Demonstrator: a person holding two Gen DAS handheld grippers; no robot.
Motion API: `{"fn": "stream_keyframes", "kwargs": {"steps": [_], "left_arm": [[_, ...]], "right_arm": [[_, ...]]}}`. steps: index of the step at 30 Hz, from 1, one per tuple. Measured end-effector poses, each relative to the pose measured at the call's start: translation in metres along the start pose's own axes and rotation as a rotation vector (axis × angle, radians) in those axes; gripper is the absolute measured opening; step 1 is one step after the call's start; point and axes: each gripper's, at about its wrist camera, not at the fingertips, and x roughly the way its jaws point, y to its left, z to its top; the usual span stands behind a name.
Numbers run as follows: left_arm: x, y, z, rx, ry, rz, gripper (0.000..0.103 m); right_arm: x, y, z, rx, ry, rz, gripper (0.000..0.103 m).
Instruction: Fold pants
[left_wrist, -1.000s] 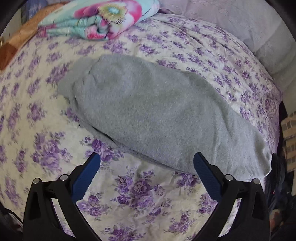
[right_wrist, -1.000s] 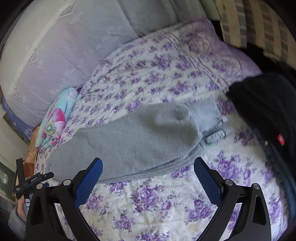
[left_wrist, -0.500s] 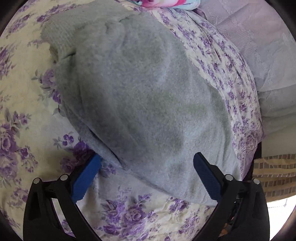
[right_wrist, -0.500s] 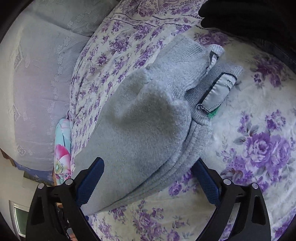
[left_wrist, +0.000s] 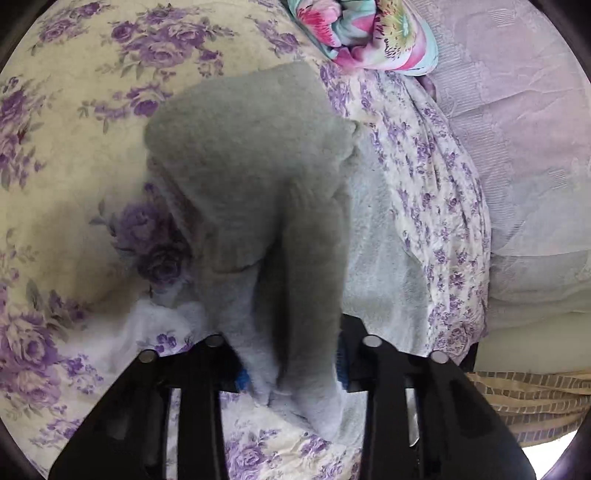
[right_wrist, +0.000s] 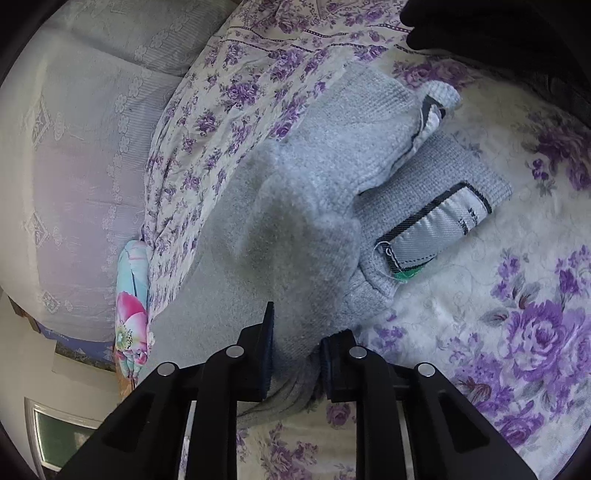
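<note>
Grey fleece pants (left_wrist: 251, 177) lie folded lengthwise on the bed with the purple-flowered sheet (left_wrist: 74, 110) | left hand-held gripper (left_wrist: 291, 369): jaws have just closed, clamped on a bunched fold of the pants | right hand-held gripper (right_wrist: 295, 354): jaws have just closed, clamped on the pants' edge near the ribbed waistband (right_wrist: 369, 122) with a grey label (right_wrist: 436, 229)

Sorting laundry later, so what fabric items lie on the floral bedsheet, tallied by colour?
Grey: 1, the grey pants, pinched by both grippers
Multicoloured floral: 1, the folded blanket
Black: 1, the black garment
Total: 3
</note>
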Motion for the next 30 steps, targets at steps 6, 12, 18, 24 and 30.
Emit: {"fn": "stream_keyframes", "kwargs": {"steps": [6, 12, 18, 24, 30], "left_arm": [[-0.041, -0.024, -0.014, 0.096, -0.034, -0.045, 0.023], [-0.090, 0.006, -0.047, 0.152, -0.030, 0.002, 0.023], [-0.114, 0.085, -0.093, 0.043, 0.004, 0.056, 0.027], [-0.138, 0.094, -0.108, 0.091, -0.075, 0.152, 0.047], [-0.162, 0.078, -0.112, 0.169, -0.119, 0.203, 0.058]], "right_arm": [[-0.037, 0.035, -0.003, -0.125, -0.013, 0.025, 0.018], [-0.086, 0.028, -0.043, -0.193, 0.040, 0.002, 0.018], [-0.101, -0.019, -0.106, -0.122, 0.122, -0.061, 0.022], [-0.123, -0.029, -0.111, -0.094, 0.098, -0.129, 0.050], [-0.220, -0.027, -0.087, -0.228, -0.169, -0.292, 0.051]]}}
